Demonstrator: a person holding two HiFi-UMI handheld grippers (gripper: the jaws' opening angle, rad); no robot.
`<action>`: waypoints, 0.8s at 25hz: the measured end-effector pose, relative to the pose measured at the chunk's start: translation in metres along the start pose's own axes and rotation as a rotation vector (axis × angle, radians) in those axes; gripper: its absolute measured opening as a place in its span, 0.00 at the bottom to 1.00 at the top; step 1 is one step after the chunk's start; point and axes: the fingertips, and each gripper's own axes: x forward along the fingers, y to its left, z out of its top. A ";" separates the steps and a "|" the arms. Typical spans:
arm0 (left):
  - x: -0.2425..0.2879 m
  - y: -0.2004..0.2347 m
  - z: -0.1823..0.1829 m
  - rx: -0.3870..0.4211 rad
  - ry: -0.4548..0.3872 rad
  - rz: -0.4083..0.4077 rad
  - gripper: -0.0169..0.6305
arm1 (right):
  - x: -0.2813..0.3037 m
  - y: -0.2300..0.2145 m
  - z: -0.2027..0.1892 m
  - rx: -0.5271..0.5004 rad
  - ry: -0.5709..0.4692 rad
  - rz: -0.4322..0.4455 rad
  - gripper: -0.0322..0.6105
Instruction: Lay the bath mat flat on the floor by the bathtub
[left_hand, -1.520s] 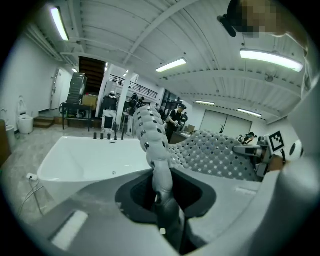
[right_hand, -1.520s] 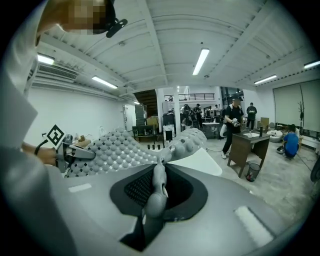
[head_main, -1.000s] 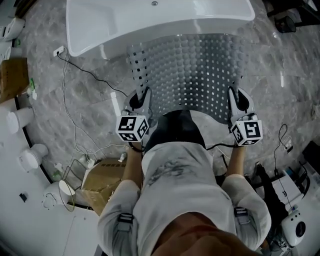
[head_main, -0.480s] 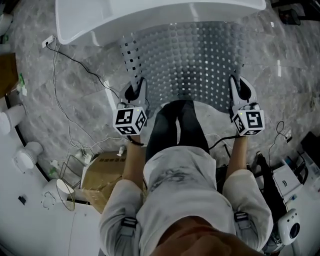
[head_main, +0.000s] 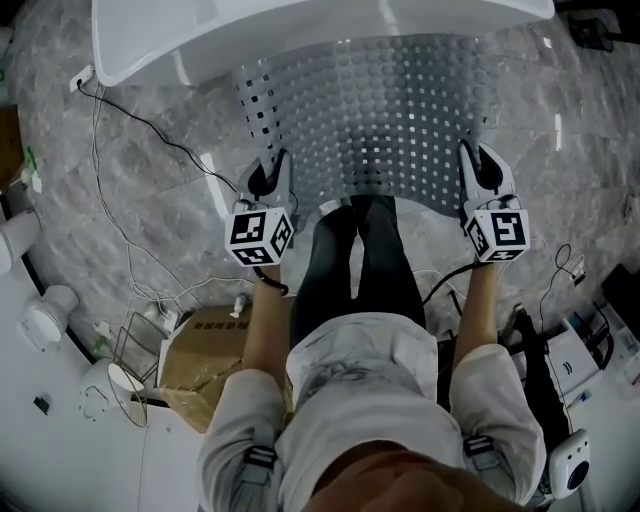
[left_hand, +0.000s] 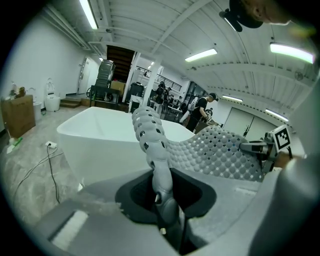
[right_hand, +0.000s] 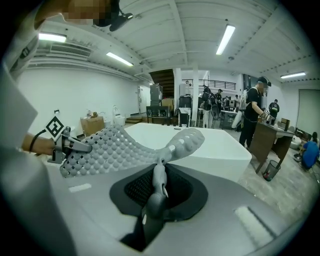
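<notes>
Grey marbled floor (head_main: 150, 170) beside a white bathtub (head_main: 300, 30). The grey, perforated, bubbled rubber bath mat (head_main: 400, 120) spreads before the tub, its far edge indistinct. The left gripper (head_main: 277, 168) and right gripper (head_main: 472, 162) each pinch a near corner.

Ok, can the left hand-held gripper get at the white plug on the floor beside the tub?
Probably not yet: the left hand-held gripper is shut on a corner of the bath mat, and the plug lies well off to its left.

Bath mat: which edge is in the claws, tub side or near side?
The near edge, by the person's legs: left claw and right claw each pinch a corner of the bath mat. The far edge reaches the bathtub.
</notes>
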 end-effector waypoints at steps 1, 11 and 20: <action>0.007 0.003 -0.004 -0.001 0.005 0.004 0.14 | 0.007 -0.003 -0.006 0.002 0.005 0.002 0.12; 0.082 0.046 -0.059 -0.021 0.039 0.045 0.14 | 0.094 -0.019 -0.077 0.052 0.037 0.035 0.12; 0.148 0.084 -0.130 -0.024 0.069 0.076 0.14 | 0.166 -0.036 -0.159 0.021 0.061 0.066 0.12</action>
